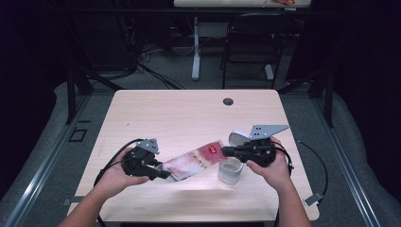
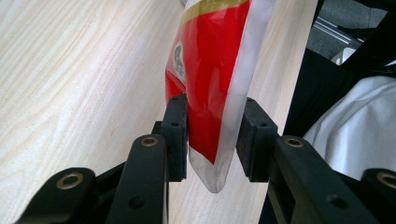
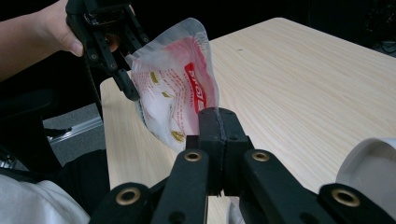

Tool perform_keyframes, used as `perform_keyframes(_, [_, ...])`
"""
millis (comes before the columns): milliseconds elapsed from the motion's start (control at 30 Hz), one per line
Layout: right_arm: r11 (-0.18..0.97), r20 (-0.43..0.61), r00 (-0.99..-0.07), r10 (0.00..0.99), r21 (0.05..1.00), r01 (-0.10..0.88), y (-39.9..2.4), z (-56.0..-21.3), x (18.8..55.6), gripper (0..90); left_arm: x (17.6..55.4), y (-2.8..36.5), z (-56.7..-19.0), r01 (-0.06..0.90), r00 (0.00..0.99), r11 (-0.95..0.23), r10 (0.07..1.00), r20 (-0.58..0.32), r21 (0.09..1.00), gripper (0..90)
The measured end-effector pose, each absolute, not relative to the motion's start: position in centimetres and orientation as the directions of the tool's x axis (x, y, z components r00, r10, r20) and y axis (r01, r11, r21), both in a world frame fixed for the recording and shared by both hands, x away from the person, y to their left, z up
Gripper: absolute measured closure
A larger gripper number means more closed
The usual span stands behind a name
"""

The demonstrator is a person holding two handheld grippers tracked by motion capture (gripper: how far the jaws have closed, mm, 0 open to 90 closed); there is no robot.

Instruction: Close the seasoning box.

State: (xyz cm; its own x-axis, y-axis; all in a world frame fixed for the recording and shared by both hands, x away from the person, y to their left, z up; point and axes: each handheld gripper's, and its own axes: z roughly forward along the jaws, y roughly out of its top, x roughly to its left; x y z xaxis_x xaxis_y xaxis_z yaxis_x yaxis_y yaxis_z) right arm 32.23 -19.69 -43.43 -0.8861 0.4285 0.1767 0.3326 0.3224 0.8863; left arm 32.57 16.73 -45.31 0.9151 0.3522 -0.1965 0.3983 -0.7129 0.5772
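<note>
From the high view we see the red-and-white pouch (image 1: 196,163) held in the air between the two grippers, low over the near half of the counter (image 1: 189,113). The left gripper (image 1: 163,174) has one end of it, and the right gripper (image 1: 226,151) has the other. The pouch slopes up toward the right.

The left gripper view gives what the high view cannot. Its jaws stand part-way apart with the pouch's clear sealed bottom edge (image 2: 215,168) between the pads. The left pad presses the red face, while the right pad seems only to brush the clear margin (the angle is poor there).

The right gripper view shows its own jaws fully closed, pinching a corner of the pouch (image 3: 175,100), with the left gripper (image 3: 126,88) gripping the far end.

A clear jar (image 1: 230,171) stands just below the right gripper, with its white lid (image 1: 238,137) lying behind. The far half of the counter is open, and both hands work near the front edge.
</note>
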Motion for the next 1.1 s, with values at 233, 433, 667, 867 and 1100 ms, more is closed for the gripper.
perform_keyframes(233, [0.313,0.185,-0.884,0.429,0.888,0.338,-19.8,-43.6,32.3,90.0,32.6,16.8,-44.8,0.397,0.915,-0.711,0.354,-0.193,0.581,68.0])
perform_keyframes(433, [0.325,0.181,-0.880,0.439,0.881,0.344,-19.8,-43.8,32.4,90.0,32.7,17.0,-44.4,0.396,0.915,-0.716,0.357,-0.185,0.576,68.2])
perform_keyframes(667, [0.317,0.189,-0.878,0.441,0.882,0.349,-19.9,-44.0,32.5,90.0,32.8,17.0,-44.0,0.395,0.916,-0.713,0.356,-0.186,0.579,68.4])
perform_keyframes(867, [0.311,0.191,-0.874,0.446,0.883,0.352,-20.0,-44.0,32.5,90.0,32.8,16.9,-43.8,0.399,0.914,-0.711,0.361,-0.186,0.580,68.5])
perform_keyframes(1100, [0.306,0.196,-0.873,0.447,0.883,0.355,-20.1,-44.0,32.6,90.0,32.9,16.9,-43.5,0.396,0.915,-0.711,0.359,-0.184,0.582,68.6])
